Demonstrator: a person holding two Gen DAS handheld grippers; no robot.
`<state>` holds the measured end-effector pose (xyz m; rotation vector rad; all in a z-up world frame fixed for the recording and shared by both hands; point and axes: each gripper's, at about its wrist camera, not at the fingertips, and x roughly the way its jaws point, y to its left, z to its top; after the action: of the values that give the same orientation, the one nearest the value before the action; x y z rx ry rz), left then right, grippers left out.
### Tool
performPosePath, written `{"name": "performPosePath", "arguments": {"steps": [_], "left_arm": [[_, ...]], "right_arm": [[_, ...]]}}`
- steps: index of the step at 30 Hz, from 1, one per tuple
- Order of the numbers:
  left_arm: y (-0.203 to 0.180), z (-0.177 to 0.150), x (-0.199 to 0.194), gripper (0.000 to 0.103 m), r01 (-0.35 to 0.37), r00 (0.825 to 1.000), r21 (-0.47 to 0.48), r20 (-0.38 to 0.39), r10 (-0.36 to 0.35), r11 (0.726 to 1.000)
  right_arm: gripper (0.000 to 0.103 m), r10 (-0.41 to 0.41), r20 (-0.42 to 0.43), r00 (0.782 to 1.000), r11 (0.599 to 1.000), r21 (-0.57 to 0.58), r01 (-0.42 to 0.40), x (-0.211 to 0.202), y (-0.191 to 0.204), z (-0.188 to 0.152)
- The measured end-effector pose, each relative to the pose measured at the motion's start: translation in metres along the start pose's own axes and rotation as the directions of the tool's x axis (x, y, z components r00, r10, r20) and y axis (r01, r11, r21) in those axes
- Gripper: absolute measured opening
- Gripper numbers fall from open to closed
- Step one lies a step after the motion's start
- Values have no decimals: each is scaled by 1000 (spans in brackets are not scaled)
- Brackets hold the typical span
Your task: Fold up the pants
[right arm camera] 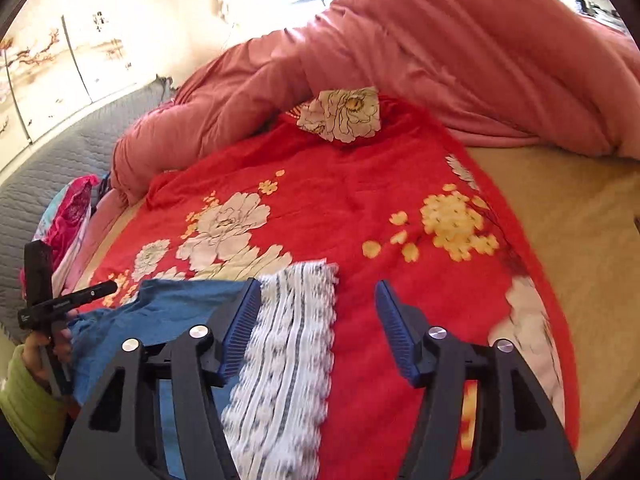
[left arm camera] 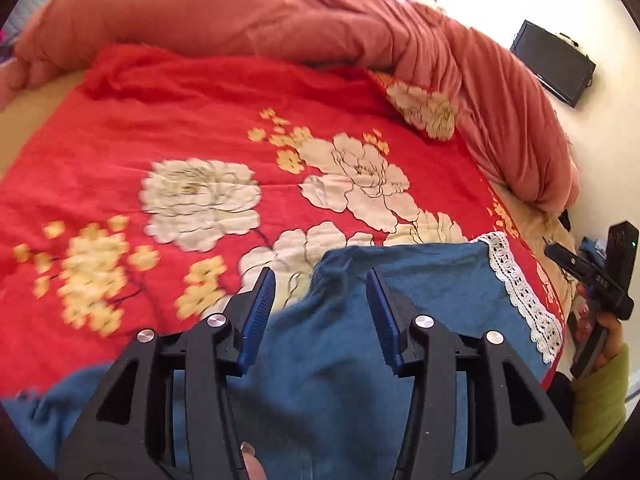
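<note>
Pants (left arm camera: pixel 420 300): blue, lace-hemmed, flat on red floral sheet (left arm camera: pixel 180 120) at bed's near edge, laid for folding. Left gripper (left arm camera: pixel 320 312), right gripper (right arm camera: pixel 318 328): fingers apart above cloth, clamping nothing, likely between folds.

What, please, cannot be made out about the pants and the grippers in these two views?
- Pants, left wrist view: the near part is hidden under the left gripper and cut by the frame's lower edge.
- Lace hem, right wrist view: blurred, its pattern unclear; the right gripper covers the near end.
- Right gripper, left wrist view: cut off at the edge, fingers unseen.
- How many folds are done: cannot tell.
</note>
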<state>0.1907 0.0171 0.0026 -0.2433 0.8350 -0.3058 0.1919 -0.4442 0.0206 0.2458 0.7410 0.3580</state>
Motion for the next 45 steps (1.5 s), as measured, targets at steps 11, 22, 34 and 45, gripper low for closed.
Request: {"name": "performPosePath", "arguments": {"steps": [11, 22, 34, 45], "left_arm": [[21, -77, -114, 44, -197, 972, -62, 114, 203, 978], [116, -109, -158, 62, -258, 949, -361, 78, 305, 896], [102, -106, -118, 37, -194, 972, -407, 45, 232, 893], [124, -124, -127, 30, -271, 954, -386, 18, 300, 882]], "right_arm": [[59, 72, -89, 993, 997, 46, -68, -47, 22, -74], [59, 60, -204, 977, 994, 97, -41, -18, 15, -80], [25, 183, -220, 958, 971, 191, -141, -11, 3, -82], [16, 23, -232, 972, 999, 33, -16, -24, 15, -82]]}}
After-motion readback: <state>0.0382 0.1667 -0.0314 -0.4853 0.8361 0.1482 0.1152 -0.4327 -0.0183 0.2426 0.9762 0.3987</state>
